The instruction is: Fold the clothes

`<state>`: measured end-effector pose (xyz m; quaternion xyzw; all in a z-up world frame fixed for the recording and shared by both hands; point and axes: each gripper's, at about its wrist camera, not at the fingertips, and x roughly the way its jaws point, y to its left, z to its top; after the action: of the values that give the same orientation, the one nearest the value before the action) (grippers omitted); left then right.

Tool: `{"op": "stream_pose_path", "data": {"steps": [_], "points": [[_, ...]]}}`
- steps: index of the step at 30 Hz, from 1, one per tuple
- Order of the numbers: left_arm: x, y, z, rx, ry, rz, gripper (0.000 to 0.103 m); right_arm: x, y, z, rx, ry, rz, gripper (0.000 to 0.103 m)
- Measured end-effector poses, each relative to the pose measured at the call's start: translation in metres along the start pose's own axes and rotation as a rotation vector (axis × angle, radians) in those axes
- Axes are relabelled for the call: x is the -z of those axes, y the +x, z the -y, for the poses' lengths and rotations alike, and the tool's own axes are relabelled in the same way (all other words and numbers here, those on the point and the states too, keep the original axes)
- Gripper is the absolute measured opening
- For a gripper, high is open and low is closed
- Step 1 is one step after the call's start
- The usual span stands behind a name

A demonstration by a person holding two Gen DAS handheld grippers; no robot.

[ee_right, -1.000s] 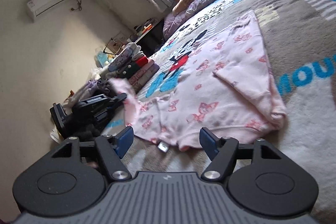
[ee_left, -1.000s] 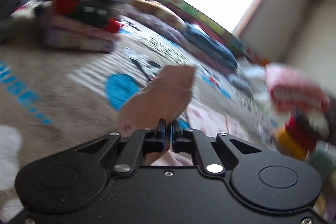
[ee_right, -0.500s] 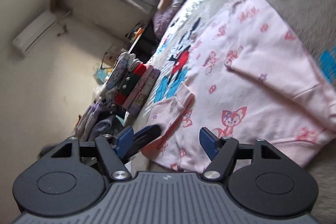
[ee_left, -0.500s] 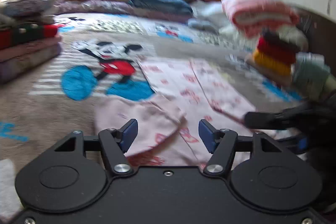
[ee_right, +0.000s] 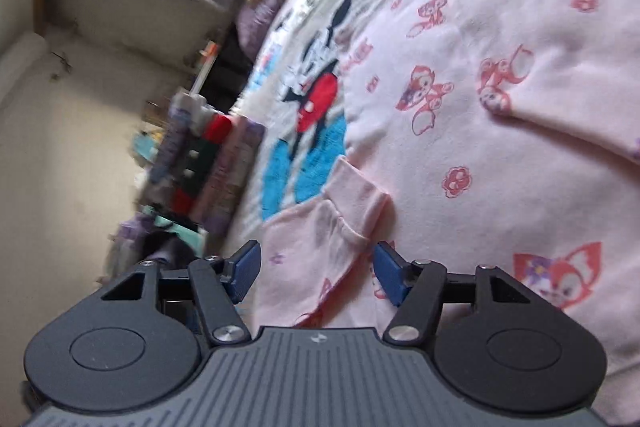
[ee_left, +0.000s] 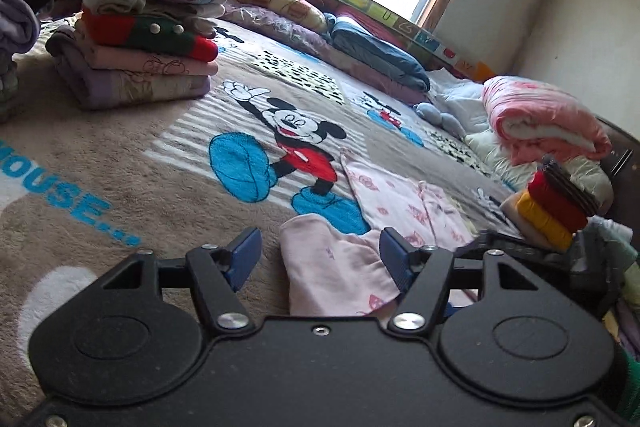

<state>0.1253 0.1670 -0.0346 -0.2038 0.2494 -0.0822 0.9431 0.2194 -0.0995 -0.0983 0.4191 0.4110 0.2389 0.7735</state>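
Observation:
A pink child's top with red fox prints [ee_right: 500,99] lies flat on the Mickey Mouse blanket [ee_left: 120,163]; it also shows in the left wrist view [ee_left: 400,203]. One sleeve [ee_right: 340,227] is folded in over the body, and it shows in the left wrist view too [ee_left: 332,267]. My left gripper [ee_left: 320,259] is open, low over that sleeve. My right gripper [ee_right: 316,271] is open, just above the sleeve cuff. The right gripper's black body shows at the right of the left wrist view [ee_left: 540,259].
A stack of folded clothes [ee_left: 140,39] stands at the far left of the blanket. Pillows and a blue quilt [ee_left: 372,55] line the window side. A pink rolled blanket [ee_left: 540,119] and a red and yellow folded pile [ee_left: 552,207] sit at the right.
My left gripper has let go of the sleeve and opened; the sleeve now lies folded over the top. My right gripper has moved in closer over the garment, still open.

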Motion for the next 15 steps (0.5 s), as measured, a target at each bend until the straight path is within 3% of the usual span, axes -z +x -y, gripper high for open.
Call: {"op": "stream_pose_path", "data": {"steps": [5, 7, 9, 12, 15], "points": [[-0.002, 0.001, -0.004, 0.010, -0.010, -0.012, 0.065, -0.001, 0.010, -0.008, 0.057, 0.005, 0.040, 0.059], [-0.002, 0.003, -0.005, 0.010, -0.011, -0.018, 0.065, -0.001, 0.011, -0.008, 0.083, -0.003, 0.059, 0.046], [-0.001, 0.002, -0.008, 0.015, -0.014, -0.020, 0.065, -0.001, 0.016, -0.009, 0.107, -0.008, 0.069, 0.038], [0.000, 0.005, -0.007, 0.014, 0.000, -0.047, 0.065, -0.001, 0.019, -0.009, 0.139, -0.022, 0.092, 0.013], [0.004, 0.006, -0.004, -0.002, 0.037, -0.069, 0.066, -0.003, 0.014, -0.013, 0.129, -0.051, 0.124, 0.009]]}}
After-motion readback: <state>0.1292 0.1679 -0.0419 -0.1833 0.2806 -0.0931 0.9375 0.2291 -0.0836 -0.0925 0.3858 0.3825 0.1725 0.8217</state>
